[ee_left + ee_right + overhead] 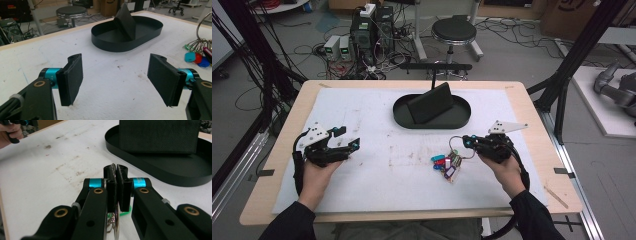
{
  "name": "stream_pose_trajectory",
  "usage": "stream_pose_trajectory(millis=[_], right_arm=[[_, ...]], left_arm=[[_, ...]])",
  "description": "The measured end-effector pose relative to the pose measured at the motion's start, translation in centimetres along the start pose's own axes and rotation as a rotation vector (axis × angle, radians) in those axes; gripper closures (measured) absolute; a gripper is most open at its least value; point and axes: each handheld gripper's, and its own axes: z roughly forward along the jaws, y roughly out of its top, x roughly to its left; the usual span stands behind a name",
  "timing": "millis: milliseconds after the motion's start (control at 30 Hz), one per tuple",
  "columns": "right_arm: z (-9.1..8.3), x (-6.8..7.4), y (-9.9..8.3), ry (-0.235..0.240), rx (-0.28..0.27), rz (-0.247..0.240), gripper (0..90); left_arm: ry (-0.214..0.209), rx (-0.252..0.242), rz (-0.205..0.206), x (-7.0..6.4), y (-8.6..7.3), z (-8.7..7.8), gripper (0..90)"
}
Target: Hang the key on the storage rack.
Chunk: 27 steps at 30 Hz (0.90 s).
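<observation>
Right gripper (116, 173) jaws pinched together on the metal ring of the key bunch (446, 164), which lies on the white mat (377, 175) near the black oval tray (402, 114). Left gripper (115, 77) jaws spread wide, empty, well apart from the keys.

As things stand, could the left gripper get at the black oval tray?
Probably yes. The left gripper is open and holds nothing, and bare white mat lies between it and the black oval tray; the key bunch sits off to the side.
</observation>
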Motion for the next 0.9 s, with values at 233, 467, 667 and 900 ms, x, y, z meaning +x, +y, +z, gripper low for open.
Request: stream_pose_trajectory(millis=[233,467,667,900], right_arm=[[-0.6,-0.5,1.1,0.036,-0.017,-0.017,87.8],[-1.2,-1.0,2.3,0.06,-0.022,-0.027,87.8],[-2.2,-1.5,3.6,0.064,-0.037,-0.054,87.8],[-3.0,-2.3,5.6,0.073,-0.052,-0.083,87.8]], left_arm=[[-0.006,0.02,0.09,-0.8,0.8,0.8,28.7],[-0.002,0.019,0.103,-0.9,0.9,1.2,28.8],[-0.006,0.019,0.107,-1.0,1.0,1.1,28.8],[-0.012,0.017,0.11,-1.3,0.9,0.9,28.8]])
